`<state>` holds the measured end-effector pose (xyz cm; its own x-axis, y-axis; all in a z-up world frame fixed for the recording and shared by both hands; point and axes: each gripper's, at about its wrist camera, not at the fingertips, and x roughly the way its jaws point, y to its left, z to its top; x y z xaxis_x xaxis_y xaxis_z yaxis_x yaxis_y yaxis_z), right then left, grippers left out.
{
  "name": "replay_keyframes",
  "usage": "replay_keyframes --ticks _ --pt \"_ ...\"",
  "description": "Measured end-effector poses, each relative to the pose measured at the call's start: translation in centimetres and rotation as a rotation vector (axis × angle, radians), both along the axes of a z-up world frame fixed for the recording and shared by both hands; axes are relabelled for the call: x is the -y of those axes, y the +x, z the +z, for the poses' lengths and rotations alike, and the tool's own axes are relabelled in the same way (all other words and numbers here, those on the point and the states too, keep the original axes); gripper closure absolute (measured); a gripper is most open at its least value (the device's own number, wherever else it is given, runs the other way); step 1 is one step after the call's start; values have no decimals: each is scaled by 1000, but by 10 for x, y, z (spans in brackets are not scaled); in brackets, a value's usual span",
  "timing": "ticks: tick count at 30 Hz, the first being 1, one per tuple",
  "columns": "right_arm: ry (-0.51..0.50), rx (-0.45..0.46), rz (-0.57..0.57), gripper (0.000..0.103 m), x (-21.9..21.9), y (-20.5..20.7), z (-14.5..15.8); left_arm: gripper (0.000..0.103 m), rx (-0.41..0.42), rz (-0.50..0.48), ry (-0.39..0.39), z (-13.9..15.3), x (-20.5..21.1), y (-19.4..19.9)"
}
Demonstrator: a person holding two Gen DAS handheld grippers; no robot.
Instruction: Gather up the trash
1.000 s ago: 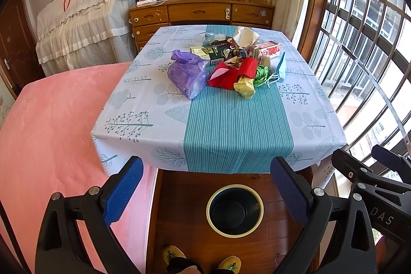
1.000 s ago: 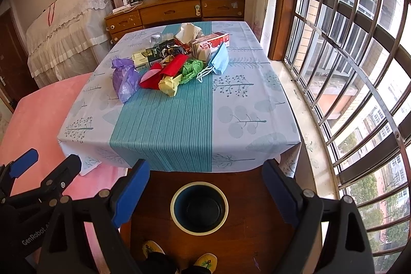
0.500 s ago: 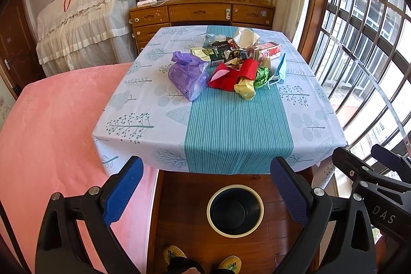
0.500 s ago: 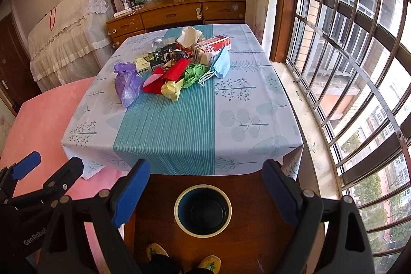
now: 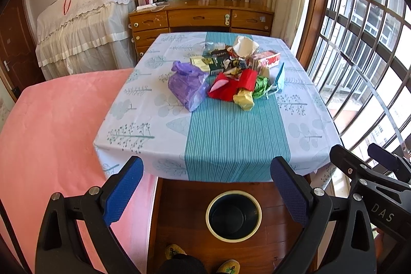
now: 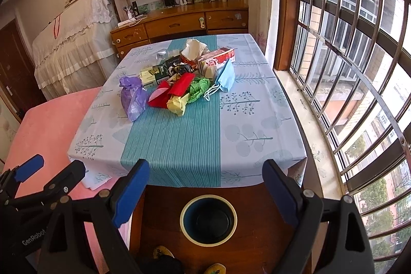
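A pile of trash lies at the far middle of the table [image 5: 231,135]: a purple plastic bag [image 5: 188,86], red paper [image 5: 232,86], a yellow crumpled wrapper [image 5: 244,99], green paper [image 5: 260,86], a blue face mask [image 5: 280,76], a red-white carton [image 5: 265,59] and a crumpled tissue [image 5: 244,45]. The pile also shows in the right wrist view, with the purple bag [image 6: 132,96] and the mask [image 6: 226,76]. A dark bin with a cream rim [image 5: 233,215] [image 6: 208,218] stands on the floor in front of the table. My left gripper [image 5: 208,193] and right gripper [image 6: 205,193] are open and empty, held above the bin, short of the table.
A pink bed [image 5: 51,132] lies left of the table. A barred window [image 6: 359,68] runs along the right. A wooden desk with drawers [image 5: 200,19] and bookshelves stand behind the table. The person's feet [image 5: 200,263] are by the bin.
Both grippers have moved slightly forward and up toward the table; the pile sits a little lower and larger in view. Both stay open and empty.
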<state>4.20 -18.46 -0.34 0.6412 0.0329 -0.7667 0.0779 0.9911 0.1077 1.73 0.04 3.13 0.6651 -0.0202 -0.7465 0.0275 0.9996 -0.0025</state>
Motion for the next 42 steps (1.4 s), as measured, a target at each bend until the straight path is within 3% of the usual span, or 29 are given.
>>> replay_keyframes --ticks 6,13,17,22,28,34,39,42 --pt "10 14 -25 13 -4 28 1 5 43 20 17 11 -12 26" --pt "-1 35 -88 13 -7 82 5 5 -2 49 -59 11 -46 111" --pt "7 30 -124 14 -10 119 2 5 -97 38 -111 2 -62 179" --pt "34 -36 -130 26 -18 162 -14 5 -214 41 -151 -20 -71 256" --pt "68 -120 -153 27 -24 203 -40 5 -417 66 -194 -73 -75 330" --pt "79 -194 -152 27 -32 240 -63 5 -592 93 -161 -125 -71 363" --pt "65 -246 -129 33 -44 266 -81 5 -658 75 -138 -154 -71 375" --pt "48 -291 -101 37 -52 279 -94 5 -693 67 -165 -167 -76 379"
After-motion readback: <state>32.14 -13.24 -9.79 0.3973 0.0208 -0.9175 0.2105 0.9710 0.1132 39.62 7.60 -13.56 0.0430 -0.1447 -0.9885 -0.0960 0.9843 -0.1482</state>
